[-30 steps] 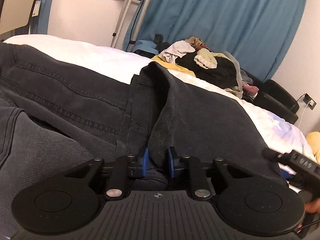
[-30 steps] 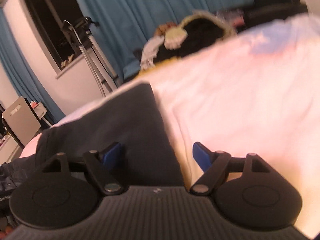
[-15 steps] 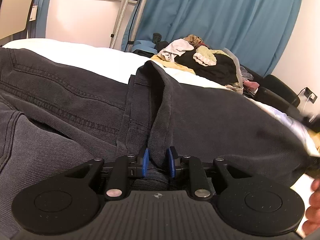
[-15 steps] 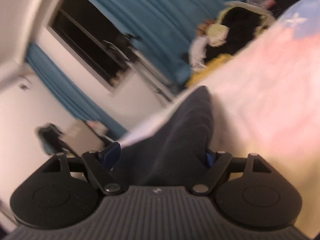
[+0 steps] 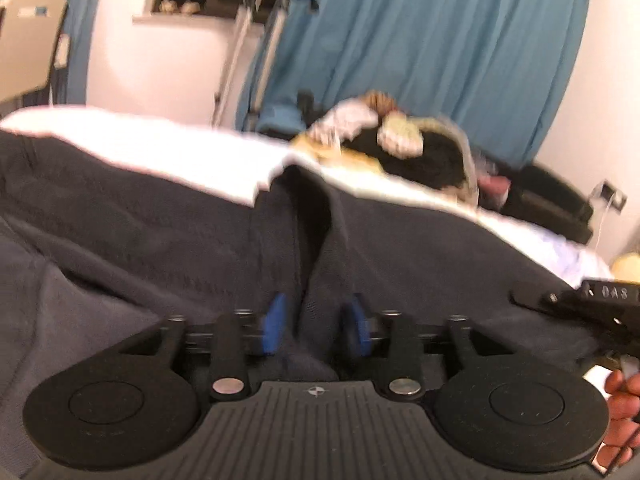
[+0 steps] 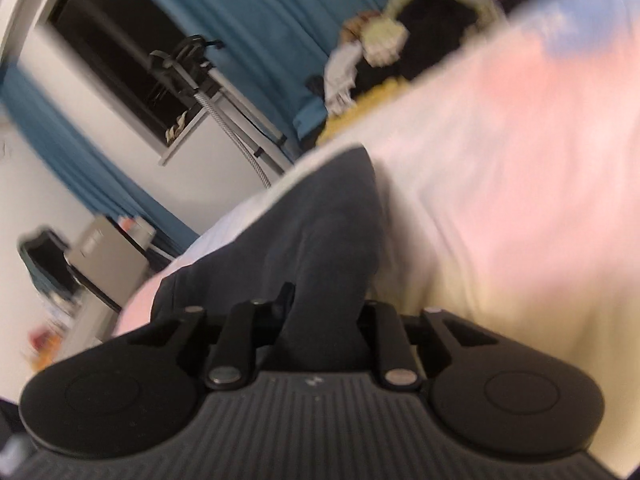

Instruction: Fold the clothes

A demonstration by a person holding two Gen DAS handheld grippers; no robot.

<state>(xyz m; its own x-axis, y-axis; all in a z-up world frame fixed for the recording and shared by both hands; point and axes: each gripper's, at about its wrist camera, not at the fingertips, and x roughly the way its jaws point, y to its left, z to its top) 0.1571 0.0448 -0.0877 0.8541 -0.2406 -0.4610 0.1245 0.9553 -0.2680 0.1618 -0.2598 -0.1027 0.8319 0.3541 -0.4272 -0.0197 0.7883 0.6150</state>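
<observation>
The left gripper (image 5: 316, 328) has its two blue pads (image 5: 274, 322) pulled close together, with a ridge of the dark jeans (image 5: 160, 240) pinched between them. The right gripper (image 6: 320, 320) is squeezed onto another bunch of the same jeans (image 6: 320, 240); the cloth fills the gap and hides the pads, so the pads themselves cannot be seen. From the left camera the right gripper (image 5: 580, 300) pokes in at the far right edge, low over the cloth.

The biggest thing is the bed (image 5: 160, 144), with a white sheet. It stretches ahead of both grippers. In the right camera it (image 6: 520, 180) runs off to the right of the gripper and looks blurry and pinkish.

The jeans lie on the bed and spread wide to both sides of the left gripper. The ridge in its pads rises straight ahead and ends in a dark fold near the sheet. In the right camera the jeans stand up in a pointed hump right in front of the gripper.

Behind the bed hang the blue curtains (image 5: 420, 48). Ahead and a bit to the right of the left gripper, at the far side of the bed, sits a pile of clothes (image 5: 400, 148), black with pale and yellow bits. In the right camera the same pile (image 6: 400, 40) is far ahead.

To the far left of the left gripper stands a pale chair (image 5: 28, 40). A bit of a hand (image 5: 620, 400) shows at the bottom right edge.
</observation>
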